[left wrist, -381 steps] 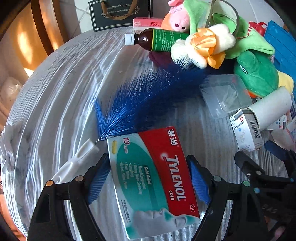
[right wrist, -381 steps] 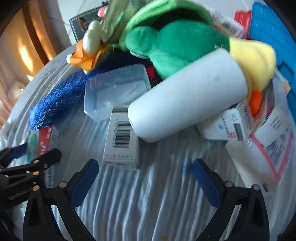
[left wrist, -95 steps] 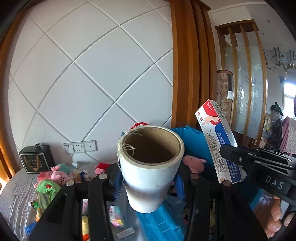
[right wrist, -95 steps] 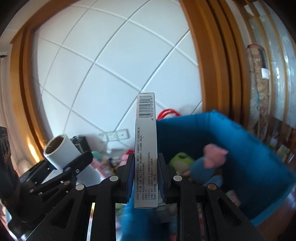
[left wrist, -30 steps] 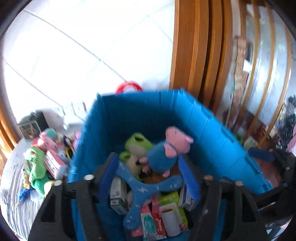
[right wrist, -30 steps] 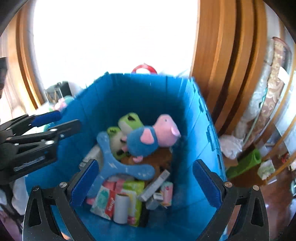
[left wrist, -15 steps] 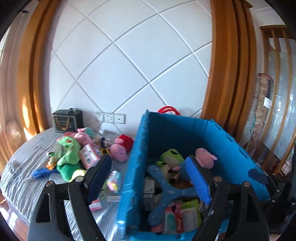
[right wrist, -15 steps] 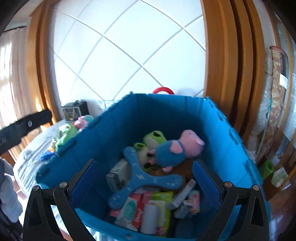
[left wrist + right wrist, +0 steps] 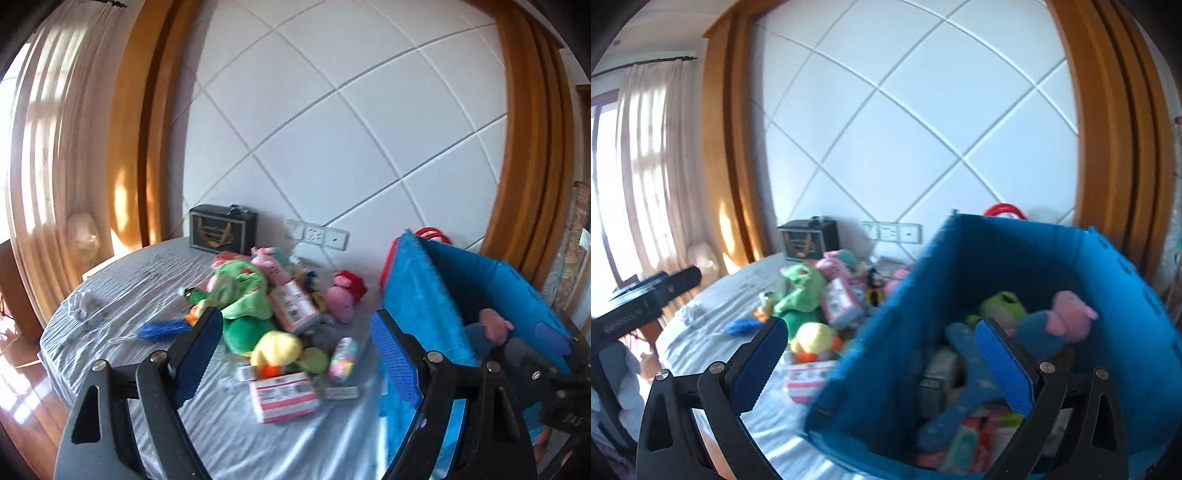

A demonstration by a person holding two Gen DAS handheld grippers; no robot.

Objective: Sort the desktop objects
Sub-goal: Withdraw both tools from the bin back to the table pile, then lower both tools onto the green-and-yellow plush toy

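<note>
A loose heap of soft toys and small cartons (image 9: 280,325) lay on the round bench (image 9: 122,280), which was draped in a pale striped cloth: a green plush (image 9: 242,295), a yellow plush (image 9: 275,347), a pink pig (image 9: 341,299), a pink-and-white packet (image 9: 284,395) nearest the camera, and a blue feathery brush (image 9: 162,326) off to the left. The blue bin (image 9: 886,354) stood at the right side of the bench and already held a pink-and-blue pig toy (image 9: 1056,317), a green frog (image 9: 1001,302) and a blue boomerang-shaped toy (image 9: 964,384) over boxes. The left gripper (image 9: 295,354) hung above the near side of the heap, tilted slightly downward, its jaws having just been opening, wide apart with nothing between them. The right gripper (image 9: 882,365) hung over the bin's near left wall, its jaws likewise wide and empty. Bare cloth lay open to the left of the heap, up to the bench's rounded edge.
</note>
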